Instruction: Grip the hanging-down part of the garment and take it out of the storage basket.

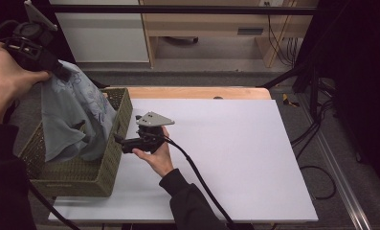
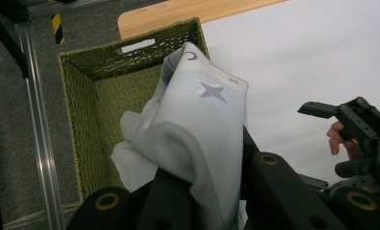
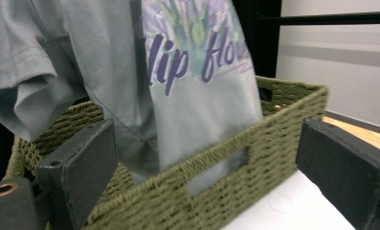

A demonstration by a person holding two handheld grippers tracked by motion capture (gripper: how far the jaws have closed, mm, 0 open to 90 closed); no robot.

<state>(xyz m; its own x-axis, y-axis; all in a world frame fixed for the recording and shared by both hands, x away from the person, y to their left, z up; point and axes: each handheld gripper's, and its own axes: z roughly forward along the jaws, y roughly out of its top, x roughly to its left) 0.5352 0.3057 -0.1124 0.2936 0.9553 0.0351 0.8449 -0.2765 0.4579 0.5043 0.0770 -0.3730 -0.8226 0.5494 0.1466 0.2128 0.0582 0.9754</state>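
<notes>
A pale blue-grey T-shirt (image 1: 72,115) with a purple print hangs half out of a green woven basket (image 1: 115,143) at the table's left. My left gripper (image 1: 57,71) is raised above the basket's far left and is shut on the shirt's top edge. In the left gripper view the cloth (image 2: 197,120) is bunched between the jaws of that gripper (image 2: 211,187), with the basket (image 2: 82,110) below. My right gripper (image 1: 121,142) is level beside the basket's right wall and points at it. Its jaws stand wide apart and hold nothing (image 3: 209,143); shirt (image 3: 192,96) and basket (image 3: 254,158) lie just ahead.
The basket stands on a white board (image 1: 226,143) over a wooden table (image 1: 197,92). The right gripper's cable (image 1: 202,184) trails across the board to the front edge. The other hand's gripper (image 2: 352,124) shows at the right of the left gripper view. Cabinets stand beyond the table.
</notes>
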